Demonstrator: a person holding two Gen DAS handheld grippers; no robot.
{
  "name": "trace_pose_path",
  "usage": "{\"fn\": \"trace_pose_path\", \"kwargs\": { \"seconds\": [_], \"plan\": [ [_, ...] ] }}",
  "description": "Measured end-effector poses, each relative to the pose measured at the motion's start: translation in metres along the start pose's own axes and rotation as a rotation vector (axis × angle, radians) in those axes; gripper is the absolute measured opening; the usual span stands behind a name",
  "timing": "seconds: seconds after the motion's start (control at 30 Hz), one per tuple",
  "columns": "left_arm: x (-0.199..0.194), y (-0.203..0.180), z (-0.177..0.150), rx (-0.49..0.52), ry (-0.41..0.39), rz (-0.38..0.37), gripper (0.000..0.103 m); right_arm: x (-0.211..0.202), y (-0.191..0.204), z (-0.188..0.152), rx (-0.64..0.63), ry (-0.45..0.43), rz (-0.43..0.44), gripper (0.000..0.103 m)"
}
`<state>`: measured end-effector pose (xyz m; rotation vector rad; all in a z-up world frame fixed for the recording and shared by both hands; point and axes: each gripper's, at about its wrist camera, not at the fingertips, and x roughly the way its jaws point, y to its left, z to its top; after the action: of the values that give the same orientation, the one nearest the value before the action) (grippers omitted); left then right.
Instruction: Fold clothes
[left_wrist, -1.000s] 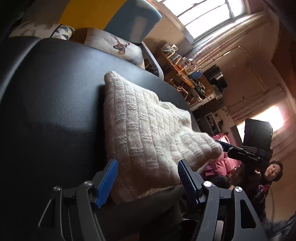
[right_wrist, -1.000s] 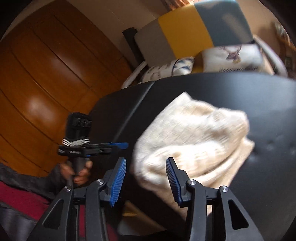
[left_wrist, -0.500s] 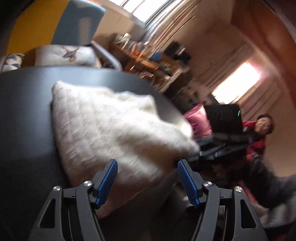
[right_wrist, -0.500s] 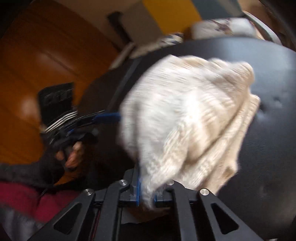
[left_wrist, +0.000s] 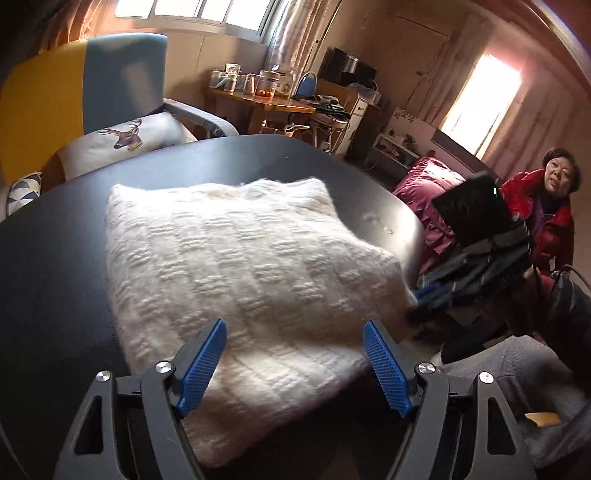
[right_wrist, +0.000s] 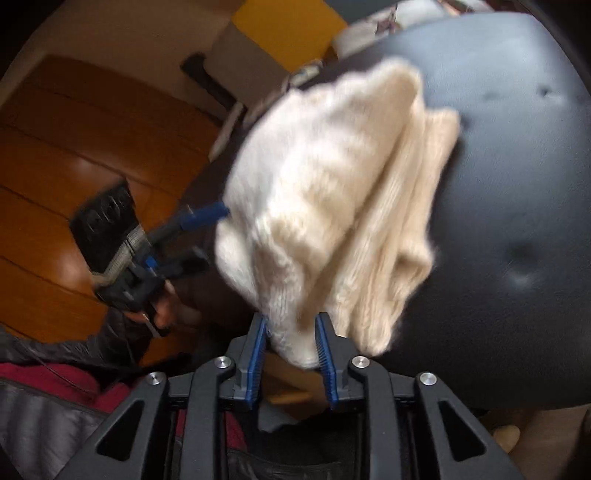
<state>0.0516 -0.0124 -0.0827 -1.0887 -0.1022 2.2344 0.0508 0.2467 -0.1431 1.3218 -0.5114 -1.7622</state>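
A cream knitted sweater (left_wrist: 240, 258) lies folded into a thick rectangle on the black padded table (left_wrist: 55, 277). My left gripper (left_wrist: 294, 328) is open, its blue pads spread just above the sweater's near edge with nothing held. In the right wrist view the sweater (right_wrist: 325, 192) shows its stacked layers, and my right gripper (right_wrist: 291, 325) is shut on its near corner, with fabric bulging between the pads. The right gripper (left_wrist: 428, 295) appears blurred at the sweater's right corner in the left wrist view. The left gripper (right_wrist: 199, 240) shows beside the sweater's left edge.
A yellow and blue sofa (left_wrist: 74, 74) with a deer cushion (left_wrist: 125, 136) stands behind the table. A person in a red jacket (left_wrist: 543, 221) is at the right, near pink bedding (left_wrist: 428, 184). A cluttered wooden table (left_wrist: 266, 99) is at the back. Wooden panelling (right_wrist: 74, 147) is on the left.
My right gripper has shut on the sweater's corner and lifted it slightly. My left gripper stayed open and swung round to face the sweater's long edge.
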Motion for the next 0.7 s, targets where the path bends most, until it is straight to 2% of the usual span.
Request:
{"fn": "trace_pose_path", "kwargs": {
  "seconds": [0.07,0.17,0.3,0.4,0.5,0.67,0.7],
  "plan": [
    [0.004,-0.004,0.002,-0.014,0.000,-0.023,0.077,-0.013,-0.009,0.015,0.058,-0.133,0.033,0.033],
    [0.011,-0.010,0.005,-0.022,0.002,-0.043,0.077,-0.007,-0.028,0.033,0.146,-0.227,0.029,0.034],
    [0.020,-0.023,0.006,0.005,0.006,-0.064,0.077,0.016,-0.057,0.046,0.246,-0.221,0.024,0.035],
    [0.029,-0.037,0.007,0.058,0.022,-0.088,0.077,0.018,-0.070,0.057,0.245,-0.248,0.030,0.033],
    [0.043,-0.050,0.004,0.123,0.059,-0.096,0.077,0.023,-0.055,0.067,0.164,-0.246,-0.050,0.014],
    [0.066,-0.064,-0.009,0.187,0.130,-0.132,0.077,0.018,-0.018,0.092,-0.051,-0.269,-0.266,0.011],
    [0.071,-0.066,-0.013,0.196,0.147,-0.133,0.077,0.026,-0.028,0.095,-0.031,-0.240,-0.316,0.011]
  ]
}}
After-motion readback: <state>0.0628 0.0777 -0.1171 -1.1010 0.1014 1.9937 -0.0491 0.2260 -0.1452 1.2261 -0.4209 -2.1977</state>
